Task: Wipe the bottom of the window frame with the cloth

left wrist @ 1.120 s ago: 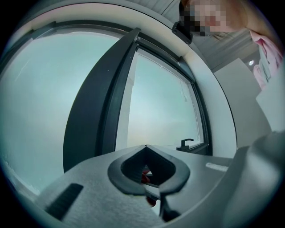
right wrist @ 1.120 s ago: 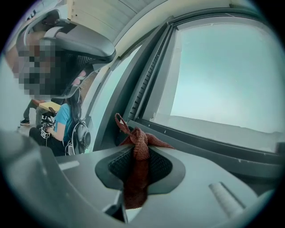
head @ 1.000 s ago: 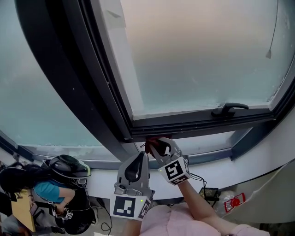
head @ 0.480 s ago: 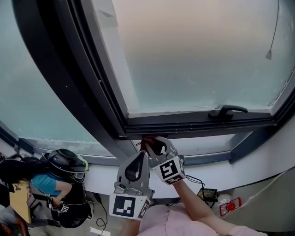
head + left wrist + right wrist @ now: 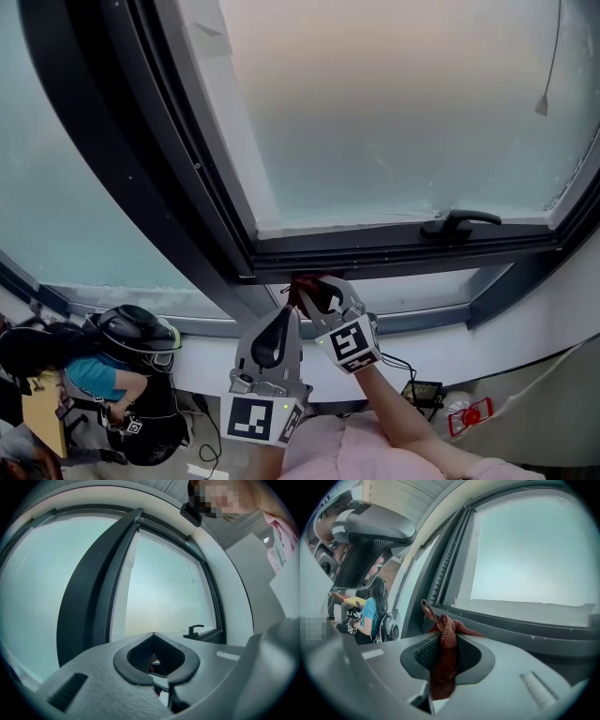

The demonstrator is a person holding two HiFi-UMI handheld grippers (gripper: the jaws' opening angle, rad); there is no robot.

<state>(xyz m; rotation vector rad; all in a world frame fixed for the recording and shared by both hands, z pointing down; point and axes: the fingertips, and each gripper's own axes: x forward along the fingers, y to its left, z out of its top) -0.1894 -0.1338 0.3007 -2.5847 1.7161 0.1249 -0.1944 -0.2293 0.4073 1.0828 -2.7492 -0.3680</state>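
The red cloth (image 5: pixel 303 281) is bunched between the jaws of my right gripper (image 5: pixel 317 292), which is shut on it. It is pressed up against the dark bottom rail of the window frame (image 5: pixel 394 255), close to the rail's left corner. In the right gripper view the cloth (image 5: pixel 444 641) runs down between the pads, its knotted end sticking out toward the rail (image 5: pixel 520 626). My left gripper (image 5: pixel 291 315) hangs just below and left of the right one, shut with nothing in it. Its tips (image 5: pixel 153 634) meet in front of the pane.
A black window handle (image 5: pixel 457 223) sits on the bottom rail to the right. A pull cord (image 5: pixel 543 98) hangs at top right. A thick dark post (image 5: pixel 141 159) slants down the left. Below left, a person in a blue shirt (image 5: pixel 94 375) sits beside a backpack (image 5: pixel 139 335). A cable and adapter (image 5: pixel 422 391) lie under the sill.
The head view has shifted a little. Both grippers stay almost where they were against the bottom rail, and the right one still holds the cloth.
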